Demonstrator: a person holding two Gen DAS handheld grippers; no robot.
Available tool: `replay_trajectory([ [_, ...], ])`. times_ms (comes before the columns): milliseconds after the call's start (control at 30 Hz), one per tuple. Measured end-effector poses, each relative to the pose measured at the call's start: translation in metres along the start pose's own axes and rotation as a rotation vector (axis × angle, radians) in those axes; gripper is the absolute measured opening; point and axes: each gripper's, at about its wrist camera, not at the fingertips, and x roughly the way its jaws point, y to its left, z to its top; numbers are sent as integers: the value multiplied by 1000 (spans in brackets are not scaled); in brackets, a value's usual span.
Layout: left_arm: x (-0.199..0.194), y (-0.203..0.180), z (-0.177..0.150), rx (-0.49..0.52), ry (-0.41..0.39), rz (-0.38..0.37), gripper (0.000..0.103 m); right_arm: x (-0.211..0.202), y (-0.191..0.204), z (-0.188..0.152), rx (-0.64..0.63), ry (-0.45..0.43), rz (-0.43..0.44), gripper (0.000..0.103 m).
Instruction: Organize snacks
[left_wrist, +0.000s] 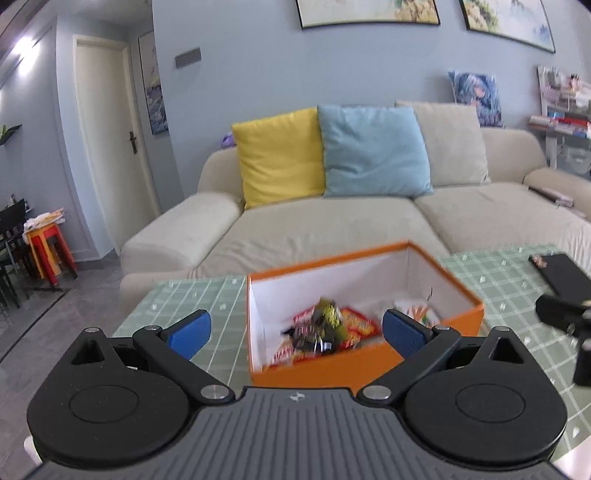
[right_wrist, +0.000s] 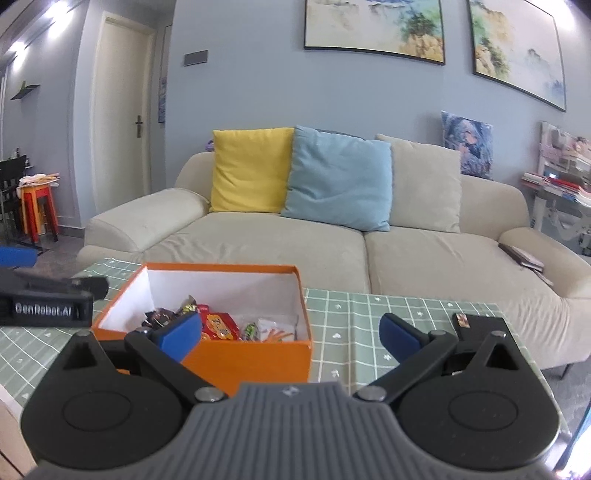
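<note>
An open orange box (left_wrist: 332, 369) with white inner walls stands on the green checked tablecloth (left_wrist: 192, 295). Several snack packets (left_wrist: 325, 328) lie inside it, red, black and yellow ones. My left gripper (left_wrist: 295, 334) is open and empty, held just in front of the box. In the right wrist view the same orange box (right_wrist: 255, 360) sits left of centre with its snack packets (right_wrist: 221, 326) showing. My right gripper (right_wrist: 291, 338) is open and empty, above the box's near right corner. The left gripper's body (right_wrist: 44, 302) shows at the left edge.
A flat black case (right_wrist: 480, 325) lies on the tablecloth (right_wrist: 369, 332) to the right of the box; it also shows in the left wrist view (left_wrist: 565, 280). A beige sofa (right_wrist: 332, 243) with yellow and blue cushions stands behind the table. Red stools (left_wrist: 48, 254) stand far left.
</note>
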Motion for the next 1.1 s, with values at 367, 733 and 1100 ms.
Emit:
replay_trajectory([
  [367, 17, -13, -35, 30, 123, -40, 103, 21, 1, -29, 20, 103, -4, 99],
  [733, 21, -14, -43, 39, 163, -44, 103, 33, 1, -37, 24, 151, -25, 99],
  [1100, 20, -12, -43, 31, 171, -42, 103, 30, 6, -38, 5, 144, -23, 99],
])
